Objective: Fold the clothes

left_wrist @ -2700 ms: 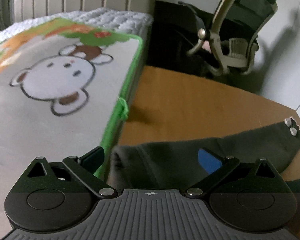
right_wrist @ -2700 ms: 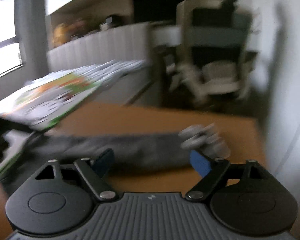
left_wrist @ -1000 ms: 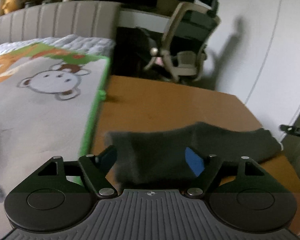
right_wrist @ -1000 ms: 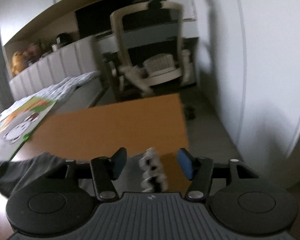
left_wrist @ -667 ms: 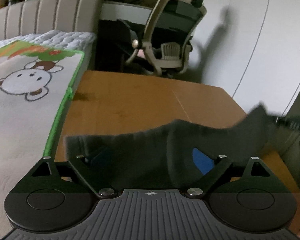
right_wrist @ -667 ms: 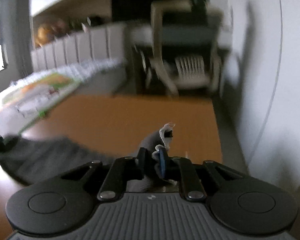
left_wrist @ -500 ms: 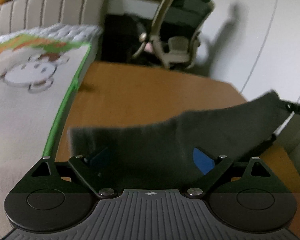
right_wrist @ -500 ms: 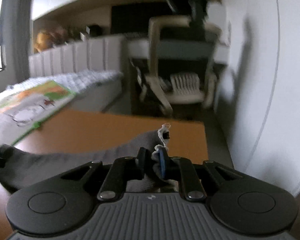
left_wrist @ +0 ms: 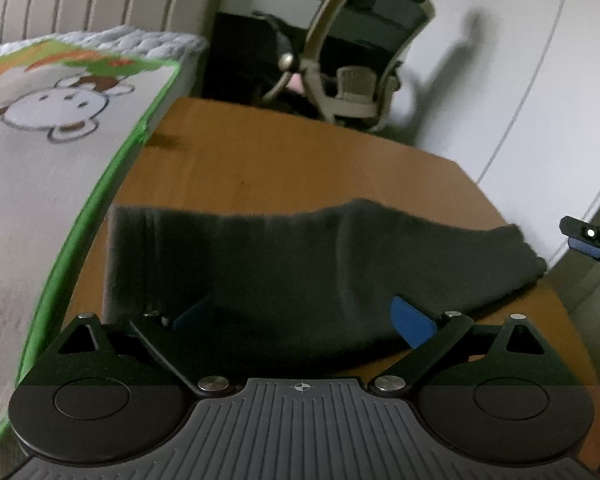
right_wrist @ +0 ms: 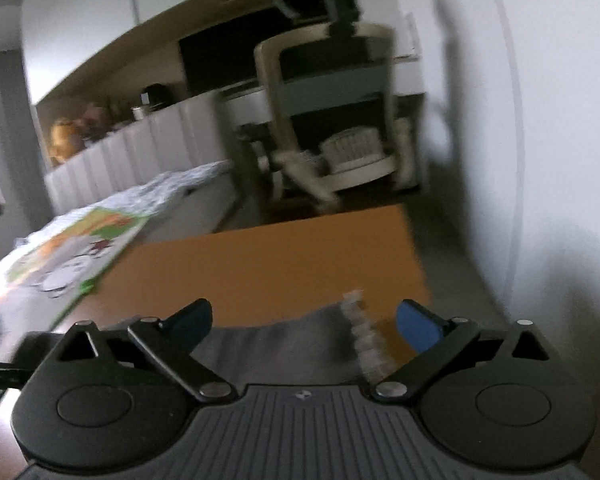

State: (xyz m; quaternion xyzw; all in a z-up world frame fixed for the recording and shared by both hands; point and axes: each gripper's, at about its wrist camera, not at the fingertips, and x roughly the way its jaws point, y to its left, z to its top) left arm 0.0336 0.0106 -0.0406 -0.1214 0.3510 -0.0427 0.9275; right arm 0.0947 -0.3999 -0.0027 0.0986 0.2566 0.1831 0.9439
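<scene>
A: Where is the garment now?

B: The dark grey knitted garment (left_wrist: 308,264) lies spread across the orange-brown wooden desk (left_wrist: 284,160), its left edge just beside the green-bordered play mat with a cartoon monkey (left_wrist: 40,140). In the right wrist view its pale, ruffled hem (right_wrist: 362,340) sits on the desk between the blue pads.

A: And the right tool?

B: Half a second ago the right tool (right_wrist: 304,320) was pinched tight on that ruffled hem and held it lifted. Now its fingers stand wide apart and the hem lies free between them, blurred.

A: What changed on the left?

B: Little in the grip. The left tool (left_wrist: 296,316) was spread wide before and is spread wide now, with the cloth lying between its blue pads (left_wrist: 412,320); I cannot tell whether the pads touch it. What differs is the cloth: its right end was raised into the air half a second ago and is now down on the desk, near the right edge.

A: Anything else in view?

B: A beige office chair (left_wrist: 360,52) beyond the desk's far edge.
</scene>
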